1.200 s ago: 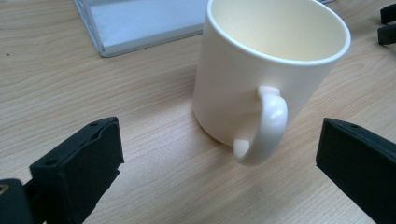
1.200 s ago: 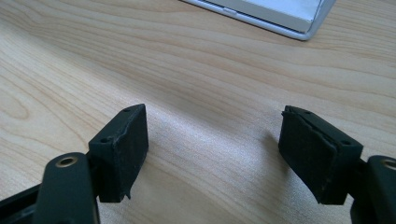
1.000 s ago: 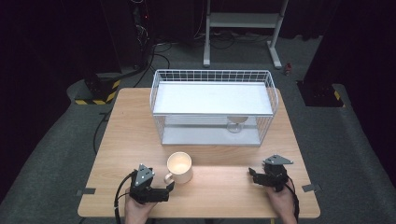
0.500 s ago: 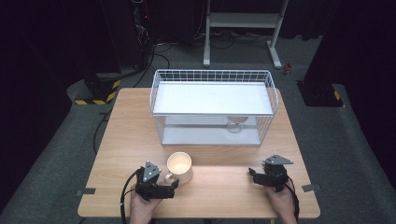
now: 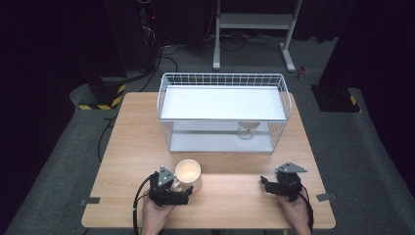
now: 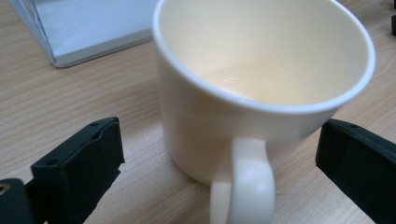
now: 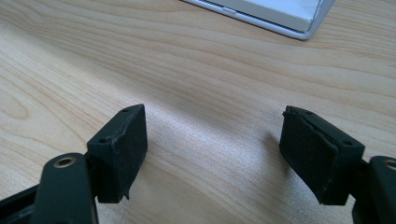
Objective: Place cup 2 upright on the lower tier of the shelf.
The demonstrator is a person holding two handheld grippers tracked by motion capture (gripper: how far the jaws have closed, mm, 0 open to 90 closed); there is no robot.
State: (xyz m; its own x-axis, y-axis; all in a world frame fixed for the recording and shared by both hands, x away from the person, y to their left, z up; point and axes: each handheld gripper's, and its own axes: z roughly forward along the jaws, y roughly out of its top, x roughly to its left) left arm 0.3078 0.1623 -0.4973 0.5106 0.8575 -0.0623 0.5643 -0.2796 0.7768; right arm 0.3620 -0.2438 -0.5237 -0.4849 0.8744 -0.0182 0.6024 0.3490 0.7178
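A cream mug (image 5: pixel 188 173) stands upright and empty on the wooden table (image 5: pixel 127 147) near its front edge. In the left gripper view the mug (image 6: pixel 261 70) sits between the two black jaws, its handle pointing toward the camera. My left gripper (image 6: pixel 219 140) is open, with a jaw on either side of the mug and a gap at both. From above, the left gripper (image 5: pixel 185 190) reaches in from the mug's near left. My right gripper (image 5: pixel 266 184) rests low at the front right, open, and the right gripper (image 7: pixel 212 135) has bare wood between its jaws.
A white wire basket (image 5: pixel 164 105) with a white shelf on top stands at the middle back of the table. A small glass-like object (image 5: pixel 248 130) sits inside it under the shelf. A dark floor with cables and a metal stand lies beyond.
My left gripper has moved right toward the mug, so its jaws now flank it. The right gripper and the mug have stayed put.
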